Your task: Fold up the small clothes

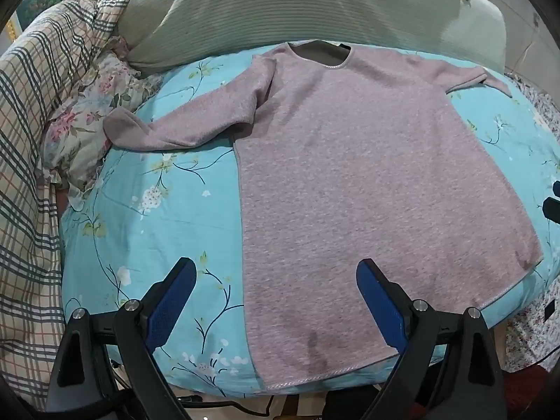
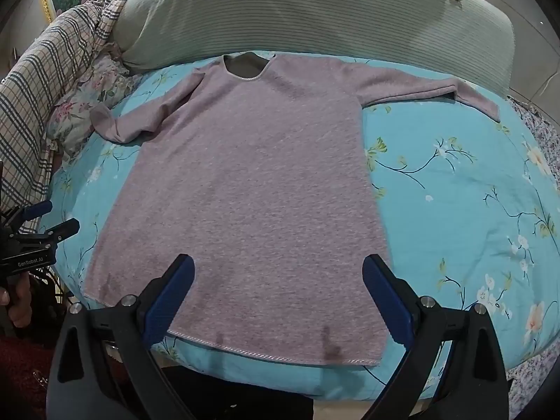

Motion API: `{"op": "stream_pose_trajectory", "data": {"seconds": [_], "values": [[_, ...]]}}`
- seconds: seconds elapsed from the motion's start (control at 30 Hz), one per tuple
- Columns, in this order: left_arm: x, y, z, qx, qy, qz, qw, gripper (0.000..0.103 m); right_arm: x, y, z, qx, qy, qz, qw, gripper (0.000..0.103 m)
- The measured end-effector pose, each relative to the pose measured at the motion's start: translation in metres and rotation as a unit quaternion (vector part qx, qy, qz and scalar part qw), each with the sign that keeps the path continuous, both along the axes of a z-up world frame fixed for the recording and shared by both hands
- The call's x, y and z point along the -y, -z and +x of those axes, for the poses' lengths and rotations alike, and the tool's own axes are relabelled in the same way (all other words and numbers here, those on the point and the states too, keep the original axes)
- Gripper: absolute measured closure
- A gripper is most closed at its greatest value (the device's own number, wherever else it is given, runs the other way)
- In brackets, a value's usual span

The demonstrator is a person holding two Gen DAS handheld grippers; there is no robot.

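A pink-grey long-sleeved top [image 1: 350,161] lies flat, neck away from me, on a turquoise floral sheet [image 1: 157,210]; it also shows in the right wrist view [image 2: 252,182]. Its left sleeve [image 1: 182,122] is bent outward, its right sleeve [image 2: 430,87] stretches sideways. Dark damp spots mark the hem [image 2: 329,346]. My left gripper [image 1: 276,273] is open and empty above the top's lower left edge. My right gripper [image 2: 278,269] is open and empty above the hem. The left gripper also shows at the left edge of the right wrist view [image 2: 49,218].
A ribbed green pillow [image 1: 280,10] lies behind the top. A plaid blanket [image 1: 31,140] and a floral pillow [image 1: 87,115] are at the left. The bed's near edge [image 2: 280,381] is just under the hem.
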State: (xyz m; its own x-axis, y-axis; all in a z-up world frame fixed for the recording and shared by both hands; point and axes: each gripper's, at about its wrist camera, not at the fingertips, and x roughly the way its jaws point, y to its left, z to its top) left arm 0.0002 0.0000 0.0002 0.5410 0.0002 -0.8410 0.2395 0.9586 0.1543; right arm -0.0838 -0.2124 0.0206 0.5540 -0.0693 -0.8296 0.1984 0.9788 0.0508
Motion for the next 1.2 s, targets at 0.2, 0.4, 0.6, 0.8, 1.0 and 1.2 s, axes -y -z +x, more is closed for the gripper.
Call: {"op": "stream_pose_trajectory", "data": {"seconds": [0.2, 0.4, 0.6, 0.8, 1.0, 1.2], "values": [[0.0003, -0.0015, 0.0001, 0.000, 0.003, 0.004, 1.0000, 0.009, -0.0001, 0.0010, -0.0010, 0.000, -0.001, 0.001, 1.000, 0.006], [0.0025, -0.0031, 0.0011, 0.002, 0.005, 0.001, 1.0000, 0.009, -0.0011, 0.0014, -0.0006, 0.001, -0.001, 0.000, 1.000, 0.006], [0.0028, -0.0011, 0.0022, 0.002, 0.007, -0.001, 1.0000, 0.009, -0.0008, 0.0019, -0.0001, 0.001, -0.001, 0.000, 1.000, 0.006], [0.0051, -0.0001, 0.0034, 0.002, 0.011, -0.003, 0.9999, 0.009, -0.0014, 0.0032, 0.0034, 0.001, -0.001, 0.000, 1.000, 0.006], [0.0054, 0.0004, 0.0040, 0.000, 0.012, -0.004, 0.9999, 0.009, -0.0010, 0.0033, 0.0010, 0.001, -0.001, -0.001, 1.000, 0.006], [0.0067, 0.0008, 0.0043, 0.005, 0.013, 0.011, 0.9998, 0.009, -0.0005, 0.0031, 0.0016, 0.003, -0.001, 0.000, 1.000, 0.006]]}}
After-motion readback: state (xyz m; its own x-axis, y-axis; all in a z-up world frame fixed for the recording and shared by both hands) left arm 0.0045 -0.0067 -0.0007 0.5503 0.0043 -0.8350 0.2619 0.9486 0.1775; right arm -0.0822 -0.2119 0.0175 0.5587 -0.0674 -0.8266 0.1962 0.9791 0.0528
